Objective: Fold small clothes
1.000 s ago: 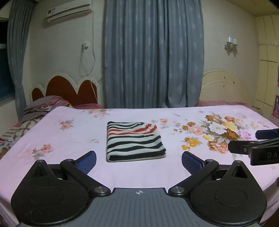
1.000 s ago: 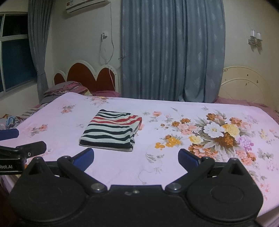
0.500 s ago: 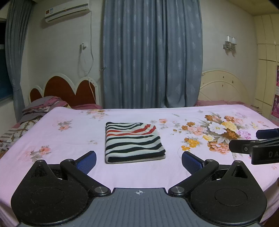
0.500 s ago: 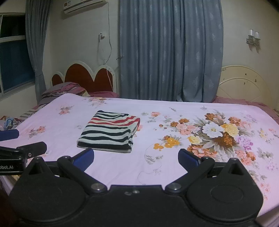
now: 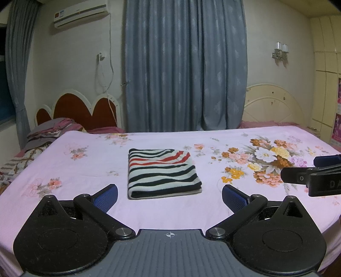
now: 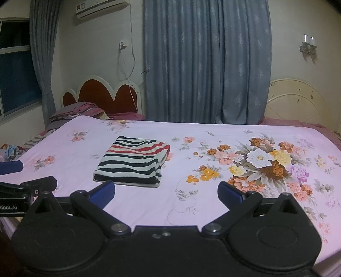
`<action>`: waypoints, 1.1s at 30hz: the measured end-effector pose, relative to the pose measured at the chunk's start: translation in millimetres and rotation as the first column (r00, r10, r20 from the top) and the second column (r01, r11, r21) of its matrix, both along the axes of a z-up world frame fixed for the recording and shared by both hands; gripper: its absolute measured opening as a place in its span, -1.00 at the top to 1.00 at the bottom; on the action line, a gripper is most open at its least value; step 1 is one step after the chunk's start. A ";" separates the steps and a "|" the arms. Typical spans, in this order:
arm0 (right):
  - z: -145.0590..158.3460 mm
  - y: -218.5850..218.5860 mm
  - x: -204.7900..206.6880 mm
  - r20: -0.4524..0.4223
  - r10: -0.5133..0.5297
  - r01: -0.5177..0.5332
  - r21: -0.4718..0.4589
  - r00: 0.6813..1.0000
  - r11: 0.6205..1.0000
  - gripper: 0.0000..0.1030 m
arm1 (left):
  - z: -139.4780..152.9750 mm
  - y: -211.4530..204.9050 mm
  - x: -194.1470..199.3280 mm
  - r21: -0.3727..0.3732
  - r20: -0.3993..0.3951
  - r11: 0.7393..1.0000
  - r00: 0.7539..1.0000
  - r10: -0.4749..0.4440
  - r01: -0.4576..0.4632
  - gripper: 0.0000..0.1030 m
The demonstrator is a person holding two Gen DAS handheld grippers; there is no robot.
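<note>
Left wrist view, bottom of frame: left hand-held gripper [image 5: 169, 197] has its jaws spread wide, blue pads [image 5: 106, 197] at either side, nothing between them. It hangs above the near edge of the bed [image 5: 64, 208], clear of the fabric. At the right edge of the same frame the right hand-held gripper [image 5: 313, 170] shows from the side, also off the sheet.

Right wrist view, bottom of frame: right hand-held gripper [image 6: 166, 192] is likewise wide and empty, held over the near part of the bed [image 6: 213, 208]; the left one juts in at the lower left edge.

Middle of frame, both views: striped garment [image 5: 162, 171] lies flat on the pink floral sheet, folded into a compact rectangle, black, white and red bands, thick folded edge toward the cameras. In the right wrist view it [image 6: 133, 163] sits left of centre, just beyond the left pad. Neither gripper touches it.

Far: pillows [image 5: 51, 131] at middle left by the red headboard [image 5: 78, 108], grey curtain [image 5: 185, 64] at top centre, air conditioner [image 5: 81, 15] at upper left.

Judgement: this piece looks finished, edges roughly squared, no loose sleeve showing. No other unfolded small clothes are visible on the sheet, so what is left, if anything, cannot be told from these views.
</note>
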State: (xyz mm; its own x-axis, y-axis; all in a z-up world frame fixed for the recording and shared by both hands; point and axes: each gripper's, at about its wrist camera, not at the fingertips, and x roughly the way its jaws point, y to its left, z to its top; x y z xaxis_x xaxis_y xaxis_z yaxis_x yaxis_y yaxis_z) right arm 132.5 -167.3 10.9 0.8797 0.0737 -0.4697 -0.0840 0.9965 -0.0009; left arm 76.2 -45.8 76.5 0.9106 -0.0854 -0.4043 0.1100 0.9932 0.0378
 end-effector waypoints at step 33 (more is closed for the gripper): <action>3.2 4.7 0.1 0.006 0.011 -0.011 -0.004 1.000 1.000 -0.99 | 0.5 3.9 1.6 -0.005 0.004 1.000 1.000 -0.012 0.012 -0.99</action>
